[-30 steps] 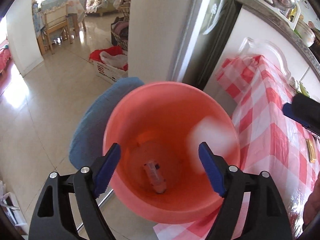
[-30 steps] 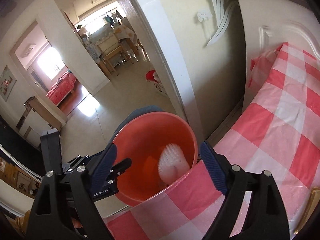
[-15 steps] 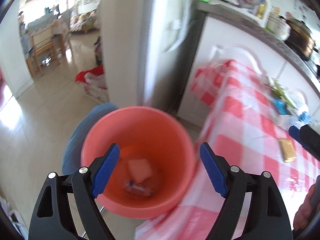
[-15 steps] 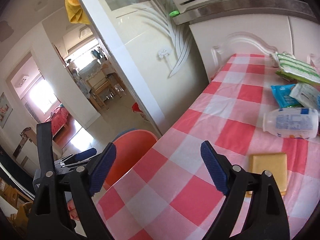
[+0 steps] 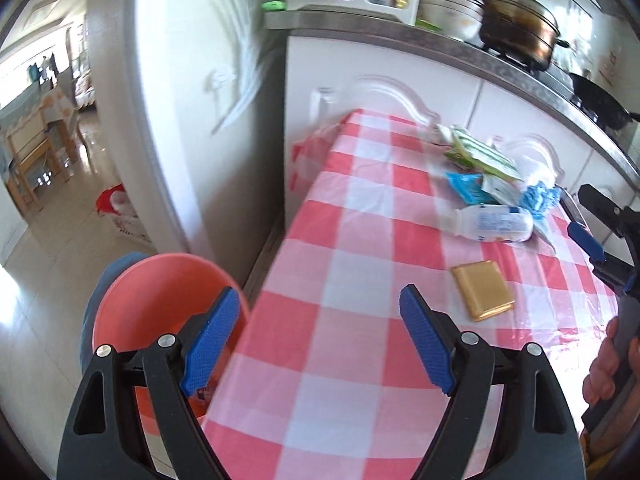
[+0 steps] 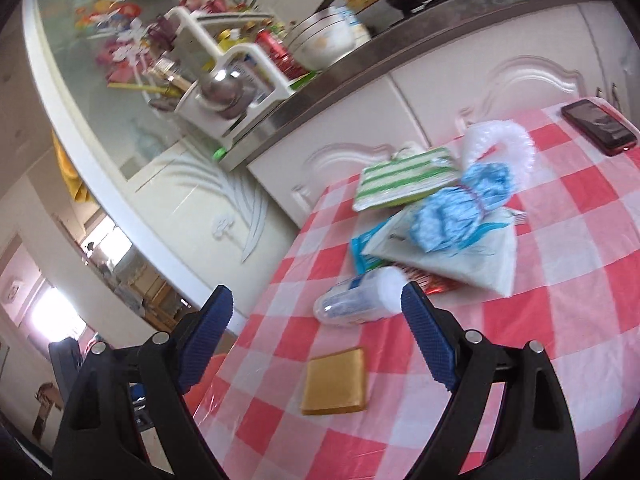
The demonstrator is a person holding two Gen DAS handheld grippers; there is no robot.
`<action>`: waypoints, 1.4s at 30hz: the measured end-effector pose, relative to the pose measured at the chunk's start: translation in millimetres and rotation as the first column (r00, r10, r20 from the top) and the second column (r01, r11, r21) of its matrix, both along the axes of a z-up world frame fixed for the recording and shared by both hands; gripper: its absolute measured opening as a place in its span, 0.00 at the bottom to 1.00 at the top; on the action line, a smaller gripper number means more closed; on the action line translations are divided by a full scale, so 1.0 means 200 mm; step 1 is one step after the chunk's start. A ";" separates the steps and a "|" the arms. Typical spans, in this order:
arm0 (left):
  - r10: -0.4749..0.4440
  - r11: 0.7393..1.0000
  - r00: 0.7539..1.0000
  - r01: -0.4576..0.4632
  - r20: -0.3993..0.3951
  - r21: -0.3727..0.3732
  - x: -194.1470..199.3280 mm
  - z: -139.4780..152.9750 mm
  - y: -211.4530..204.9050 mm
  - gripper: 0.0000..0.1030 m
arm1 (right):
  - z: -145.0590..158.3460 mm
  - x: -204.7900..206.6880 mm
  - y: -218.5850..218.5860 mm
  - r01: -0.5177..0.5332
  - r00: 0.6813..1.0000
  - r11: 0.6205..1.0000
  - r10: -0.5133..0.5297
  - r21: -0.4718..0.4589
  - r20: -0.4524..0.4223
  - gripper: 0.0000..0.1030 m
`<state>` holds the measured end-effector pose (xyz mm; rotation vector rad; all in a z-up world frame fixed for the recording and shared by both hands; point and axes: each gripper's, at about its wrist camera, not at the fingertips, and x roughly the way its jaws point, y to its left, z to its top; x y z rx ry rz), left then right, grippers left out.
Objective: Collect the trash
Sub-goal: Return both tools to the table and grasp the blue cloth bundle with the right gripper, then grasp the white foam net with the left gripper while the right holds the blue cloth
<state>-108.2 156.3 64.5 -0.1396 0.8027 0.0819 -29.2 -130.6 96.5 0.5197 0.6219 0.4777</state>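
**Trash waiting on the checked cloth, both tools empty**

Hovering over the red-and-white checked counter [image 5: 360,240], the left hand-held gripper [image 5: 316,344] is standing with its blue pads well apart and nothing between them. The right hand-held gripper [image 6: 316,344] is likewise spread wide and is carrying nothing; in the left wrist view it is showing at the right edge, with a person's fingers [image 5: 600,376] wrapped around its handle.

The landmark is the white plastic bottle [image 6: 356,300], which is lying on its side on the cloth. Just nearer the cameras than the bottle, a flat gold packet [image 6: 336,382] is lying by itself on a white square. Beyond the bottle a heap of wrappers is sitting: a white pouch [image 6: 452,256] with a bunch of crumpled blue plastic [image 6: 460,208] on top of it, a blue packet [image 5: 466,186] peeking out beneath, a green-striped packet [image 6: 404,178] farther back still, and a ruffle of clear plastic [image 6: 500,140] behind the blue bunch. Far to the right of the bottle, a dark phone [image 6: 598,126] is resting near the cloth's back edge.

Off the counter's left edge from the bottle, an orange-pink bucket [image 5: 160,292] is standing lower down, beside the cloth's overhang, its mouth open upward. The left tool's left pad is overlapping the bucket's rim in the left wrist view.
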 end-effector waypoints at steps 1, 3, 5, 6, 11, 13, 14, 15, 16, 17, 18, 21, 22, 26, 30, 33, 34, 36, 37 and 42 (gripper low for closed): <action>-0.015 1.000 1.000 0.015 0.000 -0.010 0.02 0.02 -0.03 0.80 | -0.01 0.02 -0.07 0.029 0.999 0.999 -0.029 0.020 -0.016 0.84; -0.049 0.998 0.999 0.049 0.004 -0.042 0.08 0.06 -0.09 0.80 | -0.03 0.08 -0.18 0.073 0.997 0.996 -0.071 0.054 -0.039 0.84; -0.074 0.995 0.997 0.075 0.017 -0.071 0.14 0.11 -0.16 0.80 | -0.06 0.14 -0.27 0.112 0.992 0.992 -0.108 0.053 -0.068 0.84; -0.086 0.992 0.996 0.087 0.021 -0.089 0.17 0.13 -0.18 0.80 | -0.08 0.17 -0.32 0.124 0.989 0.990 -0.117 0.069 -0.087 0.84; -0.153 0.967 0.988 0.157 0.034 -0.201 0.39 0.22 -0.35 0.80 | -0.15 0.30 -0.49 0.146 0.981 0.982 -0.127 0.123 -0.146 0.83; -0.178 0.960 0.983 0.184 0.047 -0.213 0.48 0.25 -0.42 0.80 | -0.16 0.34 -0.51 0.142 0.981 0.981 -0.123 0.129 -0.150 0.78; -0.191 0.959 0.980 0.197 0.050 -0.205 0.53 0.27 -0.47 0.80 | -0.17 0.35 -0.52 0.136 0.981 0.981 -0.114 0.136 -0.154 0.76; -0.197 0.959 0.979 0.204 0.052 -0.196 0.57 0.28 -0.51 0.80 | -0.17 0.37 -0.51 0.128 0.982 0.983 -0.107 0.132 -0.158 0.75; -0.213 0.957 0.975 0.221 0.059 -0.191 0.62 0.30 -0.56 0.80 | -0.17 0.39 -0.50 0.125 0.981 0.985 -0.105 0.118 -0.162 0.75; -0.238 0.952 0.969 0.246 0.063 -0.184 0.67 0.31 -0.61 0.80 | -0.18 0.41 -0.49 0.126 0.980 0.987 -0.108 0.102 -0.169 0.75; -0.250 0.951 0.966 0.257 0.061 -0.172 0.71 0.32 -0.65 0.80 | -0.19 0.42 -0.48 0.126 0.978 0.987 -0.108 0.096 -0.178 0.75; -0.290 0.943 0.955 0.295 0.058 -0.155 0.83 0.34 -0.77 0.80 | -0.22 0.46 -0.45 0.100 0.977 0.990 -0.079 0.103 -0.197 0.75; -0.301 0.941 0.952 0.306 0.056 -0.147 0.86 0.34 -0.80 0.80 | -0.22 0.47 -0.44 0.106 0.977 0.990 -0.086 0.092 -0.194 0.75; -0.361 0.924 0.932 0.364 0.040 -0.120 1.00 0.34 -0.94 0.80 | -0.22 0.49 -0.42 0.104 0.980 0.994 -0.094 0.045 -0.175 0.74; -0.423 0.898 0.906 0.421 0.007 -0.133 1.13 0.29 -1.07 0.80 | -0.24 0.52 -0.41 0.092 0.980 0.996 -0.089 0.009 -0.178 0.57; -0.470 0.872 0.883 0.461 -0.015 -0.164 1.21 0.24 -1.17 0.80 | -0.25 0.52 -0.44 0.097 0.981 0.995 -0.090 0.030 -0.175 0.42; -0.482 0.864 0.876 0.471 -0.025 -0.178 1.23 0.23 -1.20 0.80 | -0.24 0.51 -0.45 0.098 0.981 0.995 -0.091 0.035 -0.170 0.38; -0.511 0.844 0.859 0.494 -0.034 -0.211 1.28 0.20 -1.26 0.80 | -0.23 0.50 -0.47 0.116 0.982 0.993 -0.111 0.023 -0.151 0.25; -0.516 0.839 0.856 0.498 -0.036 -0.218 1.30 0.19 -1.29 0.80 | -0.22 0.49 -0.48 0.128 0.982 0.992 -0.124 0.019 -0.145 0.23; -0.532 0.832 0.843 0.504 -0.080 -0.230 1.41 0.12 -1.40 0.80 | -0.25 0.49 -0.54 0.148 0.976 0.987 -0.134 0.069 -0.171 0.21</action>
